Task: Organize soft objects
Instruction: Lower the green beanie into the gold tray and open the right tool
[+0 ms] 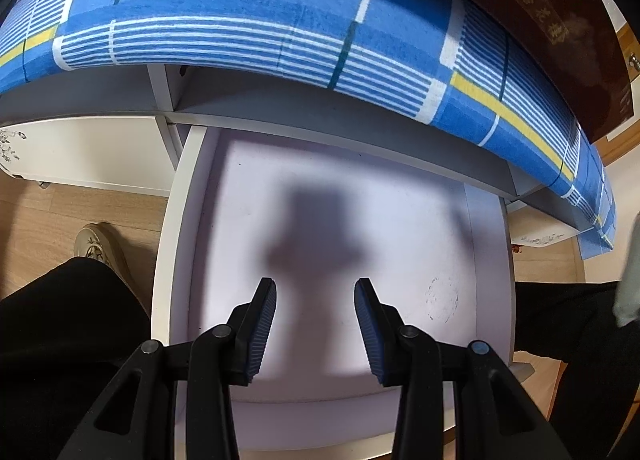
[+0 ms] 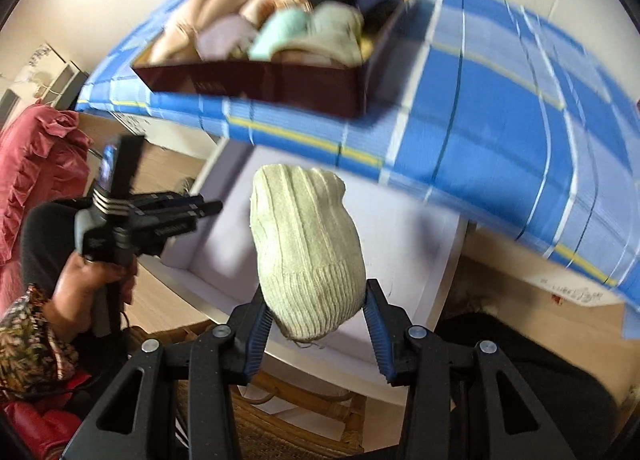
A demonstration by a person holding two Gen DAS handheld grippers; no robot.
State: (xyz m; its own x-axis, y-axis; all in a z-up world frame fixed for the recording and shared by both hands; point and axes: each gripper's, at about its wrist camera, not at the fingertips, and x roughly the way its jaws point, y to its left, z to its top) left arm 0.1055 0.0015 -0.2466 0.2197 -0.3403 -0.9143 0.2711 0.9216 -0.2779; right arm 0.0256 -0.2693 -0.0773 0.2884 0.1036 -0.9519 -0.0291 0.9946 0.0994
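**1 sock held, a box of soft things nearby**

1 pale ribbed sock (image 2: 306,256) is clamped at its cuff in the right gripper (image 2: 316,314), hanging over the open white drawer (image 1: 172,260), which looks bare inside. On the far side, a dark box (image 2: 256,84) sits on the blue checked cloth (image 2: 500,132), packed with rolled soft items (image 2: 280,24) in beige, mint, black and navy. Whether the sock goes to box or drawer I cannot tell, so sorting seems unfinished. The left gripper (image 1: 316,324) hovers over the drawer with a narrow gap between its jaws, holding and touching nothing.
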